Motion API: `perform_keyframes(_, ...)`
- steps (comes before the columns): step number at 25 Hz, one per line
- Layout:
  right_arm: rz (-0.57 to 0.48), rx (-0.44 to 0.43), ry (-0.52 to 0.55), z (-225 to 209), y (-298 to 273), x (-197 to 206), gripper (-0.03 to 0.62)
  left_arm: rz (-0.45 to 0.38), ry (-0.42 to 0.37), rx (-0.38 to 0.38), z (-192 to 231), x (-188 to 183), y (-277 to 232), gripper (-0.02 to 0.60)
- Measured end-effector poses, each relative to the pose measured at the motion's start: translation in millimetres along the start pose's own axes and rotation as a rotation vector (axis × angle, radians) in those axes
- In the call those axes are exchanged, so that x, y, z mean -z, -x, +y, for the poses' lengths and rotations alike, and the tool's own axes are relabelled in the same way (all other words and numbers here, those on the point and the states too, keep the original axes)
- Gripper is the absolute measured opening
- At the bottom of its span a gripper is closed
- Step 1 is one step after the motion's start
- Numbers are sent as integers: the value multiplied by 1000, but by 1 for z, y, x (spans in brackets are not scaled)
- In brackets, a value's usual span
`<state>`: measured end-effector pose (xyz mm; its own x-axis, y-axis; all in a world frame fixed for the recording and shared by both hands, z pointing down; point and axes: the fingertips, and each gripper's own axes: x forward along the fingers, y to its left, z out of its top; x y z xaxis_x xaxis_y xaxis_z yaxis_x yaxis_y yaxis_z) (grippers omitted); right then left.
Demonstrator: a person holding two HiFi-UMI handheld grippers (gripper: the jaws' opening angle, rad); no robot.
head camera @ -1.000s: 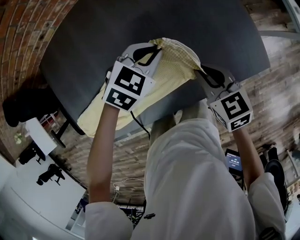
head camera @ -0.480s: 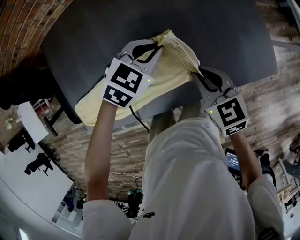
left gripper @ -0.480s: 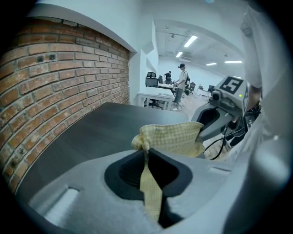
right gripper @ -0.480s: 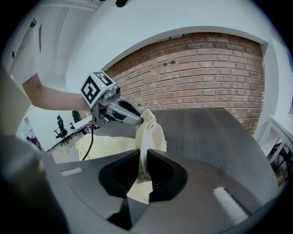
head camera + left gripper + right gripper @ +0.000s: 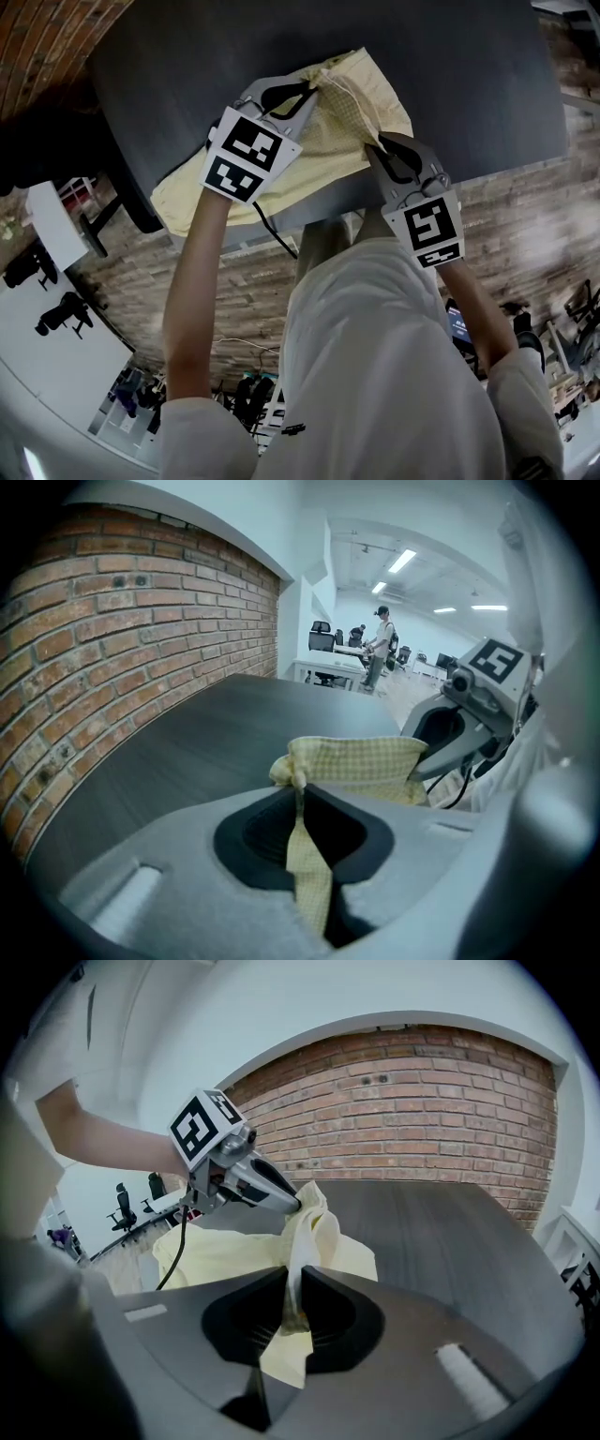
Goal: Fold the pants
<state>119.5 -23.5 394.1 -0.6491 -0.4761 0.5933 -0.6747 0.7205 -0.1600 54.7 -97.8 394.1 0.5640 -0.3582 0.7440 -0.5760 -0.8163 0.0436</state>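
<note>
Since a second ago, the left hand-held gripper (image 5: pixel 317 90) and right hand-held gripper (image 5: pixel 373 146) have carried the lifted edge farther across the dark counter (image 5: pixel 450 84), toward 1 o'clock. A brick wall (image 5: pixel 47 37) stands at 10 o'clock. The yellow checked pants (image 5: pixel 309 164) lie along the counter's near edge. Each gripper's jaws are clamped on a pants fold, nearly together. The left marker cube (image 5: pixel 246 155) hides the cloth beneath it.
</note>
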Motion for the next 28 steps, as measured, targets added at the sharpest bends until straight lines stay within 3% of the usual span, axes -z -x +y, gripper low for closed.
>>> perform_keyframes(6, 21, -4, 51, 31, -24, 13, 46, 22, 23, 8, 3, 46, 3, 32)
perform_keyframes(14, 56, 18, 108, 62, -50, 23, 49, 43, 48, -20, 15, 79, 8, 51)
perform_keyframes(16, 92, -2, 115, 72, -57, 32, 70, 54, 61, -40, 19, 87, 12, 104)
perform_keyframes(18, 131, -37, 115, 87, -66, 40, 156, 59, 80, -64, 27, 98, 22, 148)
perform_keyframes(19, 141, -56, 112, 96, -71, 42, 169, 59, 88, -75, 31, 104, 28, 155)
perform_keyframes(24, 159, -113, 113, 120, -79, 44, 175, 72, 102, -130, 35, 124, 52, 155)
perform_keyframes(28, 159, -130, 97, 126, -75, 47, 176, 65, 100, -132, 20, 126, 58, 155)
